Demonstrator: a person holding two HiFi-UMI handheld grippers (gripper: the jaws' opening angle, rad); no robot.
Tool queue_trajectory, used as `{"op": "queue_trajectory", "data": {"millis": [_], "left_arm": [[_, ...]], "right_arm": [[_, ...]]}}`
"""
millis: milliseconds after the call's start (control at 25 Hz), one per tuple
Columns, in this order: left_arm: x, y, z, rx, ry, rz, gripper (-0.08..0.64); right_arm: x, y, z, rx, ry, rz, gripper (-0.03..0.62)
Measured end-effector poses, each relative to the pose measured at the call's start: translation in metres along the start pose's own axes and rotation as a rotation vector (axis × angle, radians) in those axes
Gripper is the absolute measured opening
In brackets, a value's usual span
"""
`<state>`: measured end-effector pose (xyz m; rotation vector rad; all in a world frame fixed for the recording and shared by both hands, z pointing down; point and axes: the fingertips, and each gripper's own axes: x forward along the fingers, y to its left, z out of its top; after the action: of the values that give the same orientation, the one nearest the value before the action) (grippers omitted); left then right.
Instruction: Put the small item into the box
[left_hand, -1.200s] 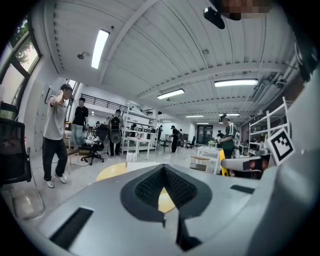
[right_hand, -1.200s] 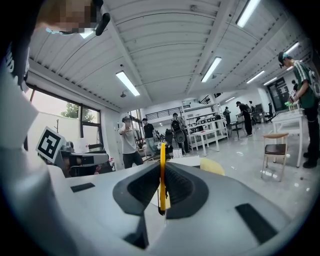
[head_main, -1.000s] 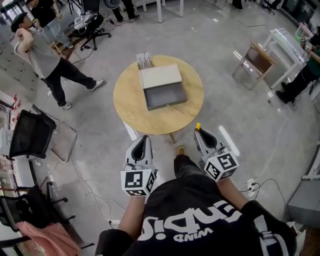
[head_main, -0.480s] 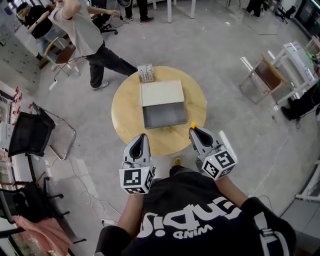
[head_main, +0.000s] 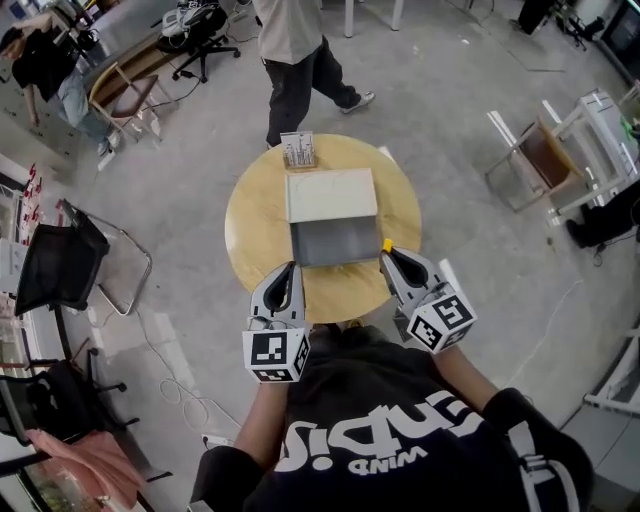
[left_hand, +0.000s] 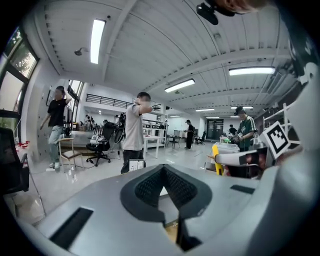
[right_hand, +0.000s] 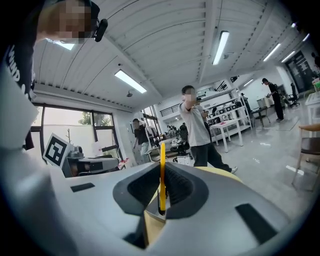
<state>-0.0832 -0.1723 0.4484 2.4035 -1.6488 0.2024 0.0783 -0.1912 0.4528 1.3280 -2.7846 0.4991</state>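
The right gripper (head_main: 389, 256) is clamping a thin yellow item (right_hand: 161, 172) edge-on between its jaws and hovering at the near right corner of the open grey box (head_main: 335, 243), which is sitting on a round wooden table (head_main: 255, 225). The left gripper (head_main: 287, 270) is holding its jaws pressed together on nothing by the box's near left corner. The carry seems to be nearing delivery: the next move is calling for the right gripper to shift over the box's cavity, lower, and part its jaws.

Left gripper (left_hand: 162, 169), fingers (left_hand: 146, 189) together, nothing between them, a person (left_hand: 133, 134) beyond.
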Motion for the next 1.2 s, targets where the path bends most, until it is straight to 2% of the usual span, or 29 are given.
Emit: {"op": "queue_trajectory", "data": {"millis": [320,520,800,1200], "left_arm": [[0.029,0.014,0.009,-0.004,0.004,-0.048,0.005],[0.041,0.020,0.011,0.004,0.011,-0.067,0.005],[0.057,0.023,0.010,0.005,0.025,-0.090,0.005],[0.074,0.033,0.011,-0.012,0.035,-0.087,0.005]], "right_arm": [[0.033,-0.011,0.004,-0.014,0.011,-0.023,0.021],[0.054,-0.017,-0.008,-0.043,0.052,-0.022,0.021],[0.090,-0.025,-0.041,-0.139,0.186,0.027,0.021],[0.134,-0.042,-0.127,-0.274,0.457,0.105,0.021]]}}
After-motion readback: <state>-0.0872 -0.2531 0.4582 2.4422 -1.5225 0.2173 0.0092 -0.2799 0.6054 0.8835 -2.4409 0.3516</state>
